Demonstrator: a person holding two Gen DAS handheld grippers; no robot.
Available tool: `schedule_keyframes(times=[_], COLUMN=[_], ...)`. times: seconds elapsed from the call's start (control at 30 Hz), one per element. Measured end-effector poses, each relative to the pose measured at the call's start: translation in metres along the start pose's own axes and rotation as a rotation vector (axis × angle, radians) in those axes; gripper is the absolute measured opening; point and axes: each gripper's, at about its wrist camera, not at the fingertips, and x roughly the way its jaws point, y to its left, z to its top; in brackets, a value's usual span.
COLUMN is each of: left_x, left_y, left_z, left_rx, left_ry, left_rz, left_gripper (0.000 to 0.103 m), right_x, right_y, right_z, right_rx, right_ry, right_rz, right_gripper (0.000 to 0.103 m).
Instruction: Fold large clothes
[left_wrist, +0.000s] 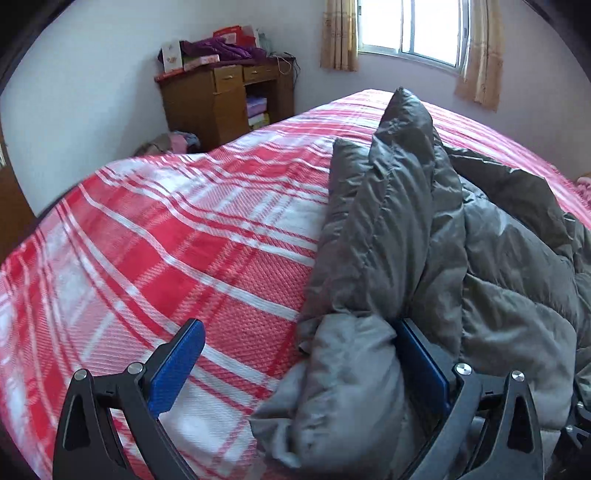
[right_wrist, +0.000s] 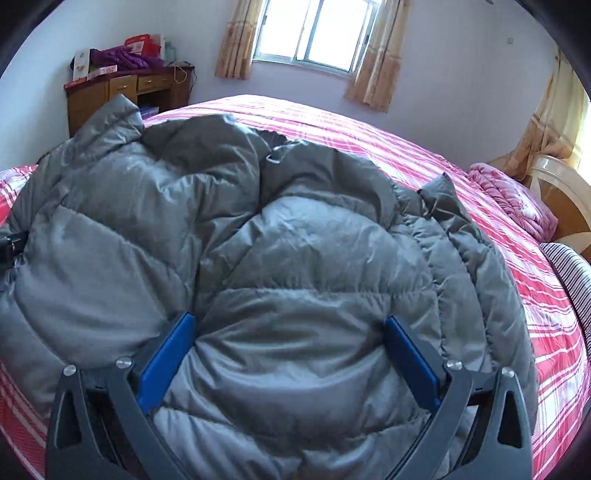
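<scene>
A large grey puffer jacket (right_wrist: 295, 258) lies bunched on a bed with a red and white plaid cover (right_wrist: 461, 177). In the left wrist view the jacket (left_wrist: 424, 240) fills the right half, one sleeve folded along its left edge. My left gripper (left_wrist: 299, 362) is open; a grey fold of the jacket sits between its blue pads, against the right pad (left_wrist: 424, 365). My right gripper (right_wrist: 291, 354) is open wide, its blue pads (right_wrist: 170, 354) pressed down on the jacket's padded body near the hem.
The plaid cover (left_wrist: 166, 258) is bare left of the jacket. A wooden cabinet (left_wrist: 225, 99) piled with boxes and purple cloth stands by the far wall under a curtained window (left_wrist: 410, 26). A pink quilt (right_wrist: 513, 199) and a striped pillow (right_wrist: 569, 280) lie at the right.
</scene>
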Motion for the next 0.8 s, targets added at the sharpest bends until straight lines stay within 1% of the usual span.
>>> schedule_keyframes(times=[0.03,0.07,0.1,0.13,0.17,0.2,0.27,0.3,0.33,0.37,0.4,0.43,0.53,0.67,0.7,0.8], left_x=[0.002,0.003,0.003,0.001,0.001,0.0,0.0,0.001,-0.002,-0.003,-0.008,-0.013,-0.03,-0.061,-0.069,-0.093], left_y=[0.001,0.002,0.003,-0.001,-0.006,-0.011,-0.017,-0.02,-0.025,-0.027,-0.03,-0.032,-0.027,-0.011,-0.007,0.004], left_z=[0.0,0.0,0.001,0.001,0.001,0.001,0.001,0.001,0.0,-0.001,-0.001,-0.002,-0.002,0.002,0.004,0.015], left_rx=[-0.014,-0.028,-0.033,-0.018,0.0,0.013,0.029,0.041,0.05,0.059,0.085,0.107,0.105,0.094,0.091,0.092], left_ry=[0.008,0.017,0.013,0.007,0.008,0.008,0.007,0.005,0.002,0.001,-0.011,-0.025,-0.063,-0.124,-0.137,-0.189], left_rz=[-0.035,-0.077,-0.092,-0.104,-0.128,-0.133,-0.129,-0.131,-0.143,-0.152,-0.144,-0.129,-0.126,-0.163,-0.173,-0.171], left_gripper=[0.09,0.083,0.078,0.067,0.062,0.057,0.053,0.046,0.034,0.027,0.017,0.012,0.008,0.007,0.006,0.006], right_x=[0.001,0.002,0.003,0.004,0.003,0.003,0.002,0.001,0.0,0.0,-0.001,-0.001,-0.005,-0.007,-0.009,-0.012], right_y=[0.002,0.002,0.004,0.004,0.005,0.004,0.006,0.007,0.008,0.008,0.006,0.007,0.012,0.018,0.019,0.028], right_z=[0.0,-0.001,-0.001,-0.001,-0.002,-0.002,-0.004,-0.005,-0.006,-0.005,-0.005,-0.006,-0.005,-0.004,-0.005,-0.004], right_rx=[-0.005,-0.008,-0.009,-0.01,-0.01,-0.008,-0.005,-0.006,-0.006,-0.005,-0.004,-0.005,-0.018,-0.024,-0.026,-0.033], right_ry=[0.005,0.007,0.009,0.01,0.009,0.008,0.007,0.005,0.002,-0.001,-0.004,-0.005,-0.005,0.006,0.006,0.002], right_rz=[-0.004,-0.006,-0.008,-0.01,-0.01,-0.008,-0.007,-0.01,-0.013,-0.014,-0.015,-0.017,-0.037,-0.061,-0.067,-0.073], right_gripper=[0.103,0.103,0.103,0.103,0.103,0.103,0.103,0.103,0.103,0.103,0.103,0.103,0.103,0.103,0.103,0.103])
